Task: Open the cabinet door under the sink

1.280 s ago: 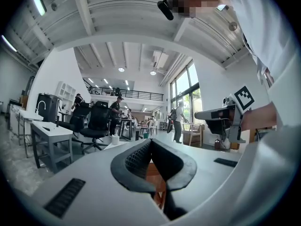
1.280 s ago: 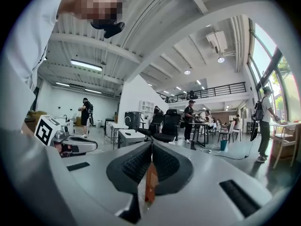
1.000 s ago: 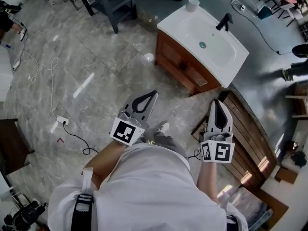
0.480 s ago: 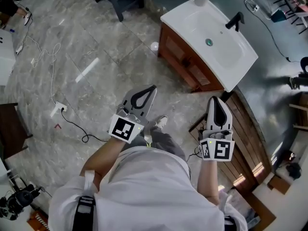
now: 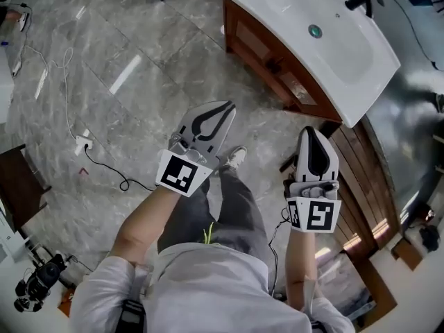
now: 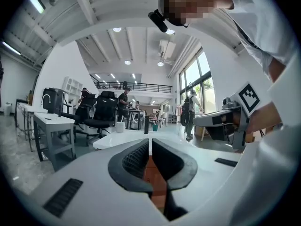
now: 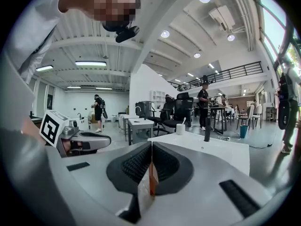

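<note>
The white sink (image 5: 326, 44) tops a brown wooden cabinet (image 5: 258, 44) at the upper right of the head view; its front doors look closed. My left gripper (image 5: 223, 108) is shut on nothing and held over the floor, short of the cabinet. My right gripper (image 5: 313, 133) is shut and empty too, near the sink's near corner. In the left gripper view the shut gripper (image 6: 149, 144) points at the sink top (image 6: 117, 140), with brown wood below. The right gripper (image 7: 151, 147) faces the sink top (image 7: 211, 149), which carries a cup (image 7: 180, 129) and a black faucet (image 7: 207, 134).
A power strip (image 5: 82, 144) with cables lies on the grey tile floor at left. A slatted wooden platform (image 5: 368, 179) runs along the right. A dark table (image 5: 17, 186) and camera gear (image 5: 38, 283) sit at the left edge. People, chairs and desks stand beyond the sink.
The person has stepped towards the sink, which now sits nearer and larger at the top right. Both grippers stay shut and held out in front.
</note>
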{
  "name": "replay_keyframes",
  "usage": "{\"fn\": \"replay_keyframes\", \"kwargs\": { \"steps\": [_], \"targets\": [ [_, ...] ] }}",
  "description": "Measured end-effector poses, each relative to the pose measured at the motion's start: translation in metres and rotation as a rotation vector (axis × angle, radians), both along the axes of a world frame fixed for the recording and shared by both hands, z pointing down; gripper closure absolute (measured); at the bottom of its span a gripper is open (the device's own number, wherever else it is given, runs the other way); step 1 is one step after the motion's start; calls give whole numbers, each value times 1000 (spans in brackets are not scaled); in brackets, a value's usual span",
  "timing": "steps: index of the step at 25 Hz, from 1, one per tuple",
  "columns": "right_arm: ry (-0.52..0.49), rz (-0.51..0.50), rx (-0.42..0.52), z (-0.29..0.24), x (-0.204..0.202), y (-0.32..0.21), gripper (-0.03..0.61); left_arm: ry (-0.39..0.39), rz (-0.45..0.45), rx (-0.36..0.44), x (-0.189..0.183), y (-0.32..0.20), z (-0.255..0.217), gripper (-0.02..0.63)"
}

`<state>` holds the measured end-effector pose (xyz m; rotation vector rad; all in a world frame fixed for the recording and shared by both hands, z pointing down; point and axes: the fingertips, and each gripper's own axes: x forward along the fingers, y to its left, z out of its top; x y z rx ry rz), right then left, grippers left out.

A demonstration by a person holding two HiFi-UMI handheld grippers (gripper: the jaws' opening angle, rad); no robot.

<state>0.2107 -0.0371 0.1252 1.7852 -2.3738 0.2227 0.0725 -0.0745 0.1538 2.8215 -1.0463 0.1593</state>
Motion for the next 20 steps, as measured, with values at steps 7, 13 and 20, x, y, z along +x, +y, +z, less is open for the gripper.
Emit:
{"fn": "replay_keyframes", "kwargs": {
  "steps": [7,13,20],
  "targets": [
    [-14,-14,-47,93,8,-26,546,-33,31,-19,33,-28,93,595],
    [-30,-28,-74,163,14,-47,546,-86,67,-29,55,-50,160,595],
    [-32,-47,-88,236,22,-65,546,-101,37,-40,76,-78,242,595]
  ]
}}
